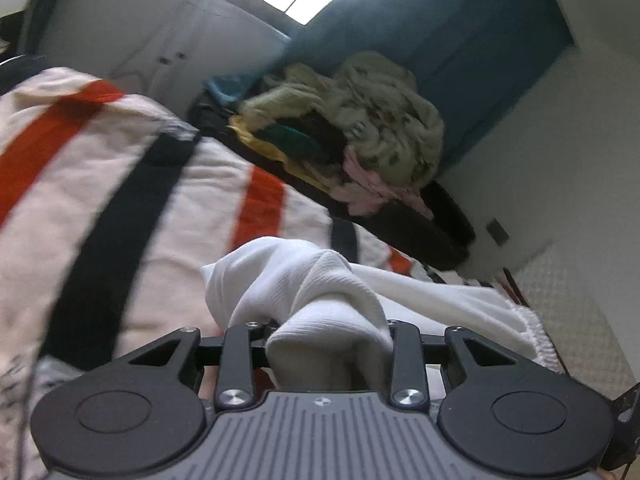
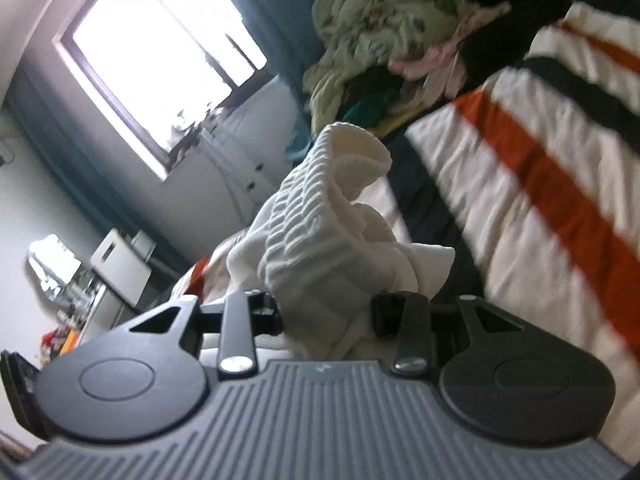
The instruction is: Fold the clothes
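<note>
A white ribbed garment (image 1: 296, 280) is bunched between the jaws of my left gripper (image 1: 328, 332), which is shut on it. The cloth trails off to the right over the bed. In the right wrist view the same white garment (image 2: 320, 220) rises in a crumpled fold out of my right gripper (image 2: 328, 312), also shut on it. Both grippers hold it lifted above the striped bed cover (image 1: 120, 200). The fingertips are hidden by the cloth in both views.
The bed cover (image 2: 540, 160) has white, orange and black stripes. A pile of unfolded clothes (image 1: 360, 132) lies at the far end of the bed (image 2: 380, 40) against a teal wall. A white cabinet (image 1: 180, 40) and a bright window (image 2: 160, 52) stand beyond.
</note>
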`<action>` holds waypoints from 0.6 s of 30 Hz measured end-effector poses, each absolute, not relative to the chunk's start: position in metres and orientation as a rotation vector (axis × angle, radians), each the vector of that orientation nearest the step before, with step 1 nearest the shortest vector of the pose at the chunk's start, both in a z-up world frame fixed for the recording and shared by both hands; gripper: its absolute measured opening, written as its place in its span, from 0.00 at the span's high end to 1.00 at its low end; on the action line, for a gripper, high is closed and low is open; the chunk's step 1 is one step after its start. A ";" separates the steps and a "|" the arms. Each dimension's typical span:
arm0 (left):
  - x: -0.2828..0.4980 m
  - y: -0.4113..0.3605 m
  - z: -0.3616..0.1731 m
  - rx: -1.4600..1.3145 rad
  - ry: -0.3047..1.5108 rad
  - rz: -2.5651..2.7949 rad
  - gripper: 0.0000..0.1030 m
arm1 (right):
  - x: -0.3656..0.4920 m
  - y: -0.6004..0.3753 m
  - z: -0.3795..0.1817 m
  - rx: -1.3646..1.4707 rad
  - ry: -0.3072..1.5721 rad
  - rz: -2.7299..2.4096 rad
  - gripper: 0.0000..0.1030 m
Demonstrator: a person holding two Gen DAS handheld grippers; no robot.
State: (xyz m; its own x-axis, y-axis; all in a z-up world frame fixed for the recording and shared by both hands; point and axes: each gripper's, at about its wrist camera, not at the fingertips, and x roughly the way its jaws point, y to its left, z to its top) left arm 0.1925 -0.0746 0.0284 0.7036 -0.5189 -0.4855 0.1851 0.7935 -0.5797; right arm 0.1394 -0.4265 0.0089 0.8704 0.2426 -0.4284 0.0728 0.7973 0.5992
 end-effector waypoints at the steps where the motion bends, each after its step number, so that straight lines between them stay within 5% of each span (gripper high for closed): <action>1: 0.204 -0.093 0.037 -0.509 0.678 -0.432 0.67 | 0.144 -0.441 0.016 0.653 0.499 0.081 0.60; 11: 0.331 -0.289 0.089 -0.417 0.624 -0.581 0.67 | 0.209 -0.589 0.064 0.606 0.323 -0.073 0.60; 18: 0.389 -0.387 0.018 -0.380 0.582 -0.620 0.66 | 0.243 -0.654 -0.003 0.630 0.256 -0.199 0.60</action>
State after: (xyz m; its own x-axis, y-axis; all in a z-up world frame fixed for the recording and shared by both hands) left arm 0.3891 -0.3866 0.0181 0.6641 -0.6367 -0.3919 0.4311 0.7544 -0.4950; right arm 0.2427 -0.6537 -0.0029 0.9495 -0.1056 -0.2953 0.2602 0.7909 0.5539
